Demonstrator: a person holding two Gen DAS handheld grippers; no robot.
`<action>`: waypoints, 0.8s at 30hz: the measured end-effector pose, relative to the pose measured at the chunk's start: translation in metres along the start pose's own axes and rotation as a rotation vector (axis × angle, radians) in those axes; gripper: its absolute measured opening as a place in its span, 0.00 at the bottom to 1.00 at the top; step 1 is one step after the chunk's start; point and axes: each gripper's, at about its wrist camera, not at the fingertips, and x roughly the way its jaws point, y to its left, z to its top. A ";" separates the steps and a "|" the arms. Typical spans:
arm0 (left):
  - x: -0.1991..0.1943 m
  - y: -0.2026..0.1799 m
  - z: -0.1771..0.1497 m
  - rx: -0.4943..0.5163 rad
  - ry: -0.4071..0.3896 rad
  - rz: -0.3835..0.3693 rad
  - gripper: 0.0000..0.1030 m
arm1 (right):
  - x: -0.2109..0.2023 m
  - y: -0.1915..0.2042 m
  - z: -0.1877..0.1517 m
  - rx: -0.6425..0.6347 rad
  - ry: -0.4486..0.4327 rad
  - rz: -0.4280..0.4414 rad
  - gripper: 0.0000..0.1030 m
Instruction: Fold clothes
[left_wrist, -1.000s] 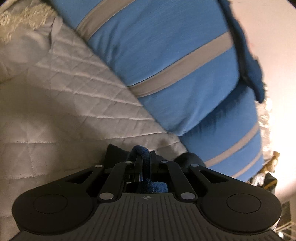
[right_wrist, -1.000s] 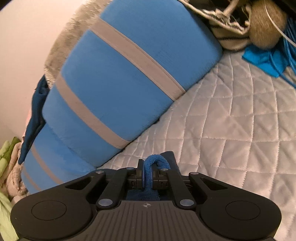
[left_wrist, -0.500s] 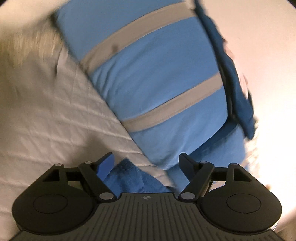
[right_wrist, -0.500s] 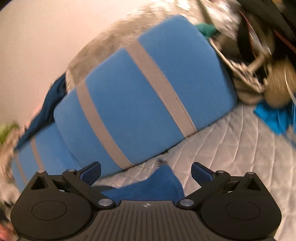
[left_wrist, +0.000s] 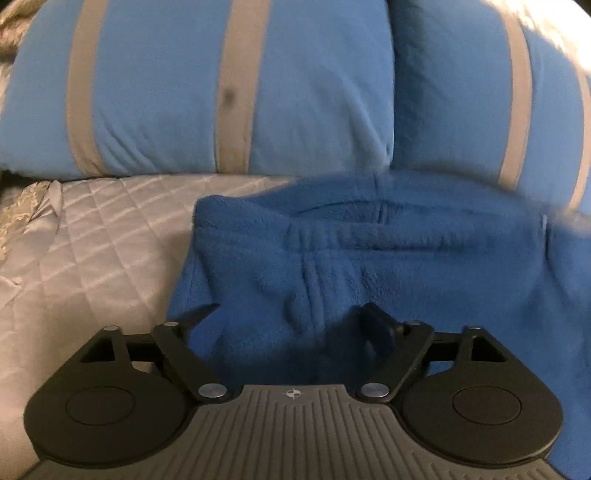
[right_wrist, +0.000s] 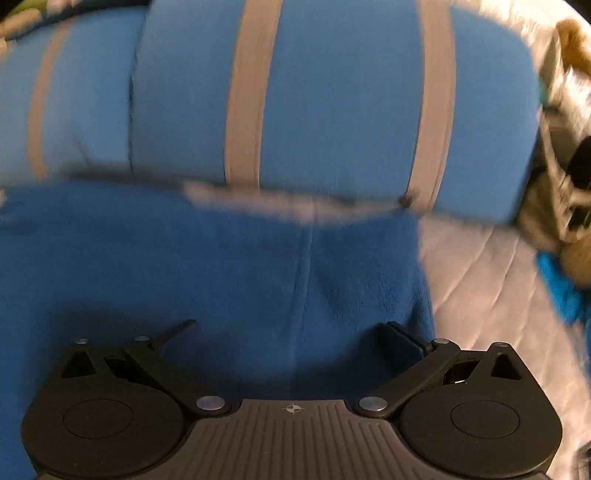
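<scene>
Both grippers had let go since the earlier frames: your left gripper (left_wrist: 288, 314) and right gripper (right_wrist: 291, 330), each pinching dark blue fleece a second before, had just been opening and stood spread, pressing nothing. That fleece garment (left_wrist: 369, 266) lay on the quilted bedcover (left_wrist: 92, 236) against the striped pillows (left_wrist: 166, 92). You appeared to have laid one fold; more folding likely remained.

Dim warm indoor light, brighter glare at the upper right corners, soft shadow under each tool on the blue fleece garment (left_wrist: 369, 266), motion blur stronger in the right wrist view, fisheye bending at edges
</scene>
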 end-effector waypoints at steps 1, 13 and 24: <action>-0.003 0.003 -0.002 -0.009 -0.023 -0.008 0.84 | 0.003 -0.003 -0.003 0.025 -0.006 0.003 1.00; 0.000 0.007 0.000 -0.029 -0.021 -0.032 0.87 | -0.002 0.000 -0.010 0.001 -0.064 -0.072 1.00; -0.021 0.002 0.000 0.023 0.060 -0.020 0.91 | -0.003 0.004 -0.008 -0.036 -0.042 -0.163 1.00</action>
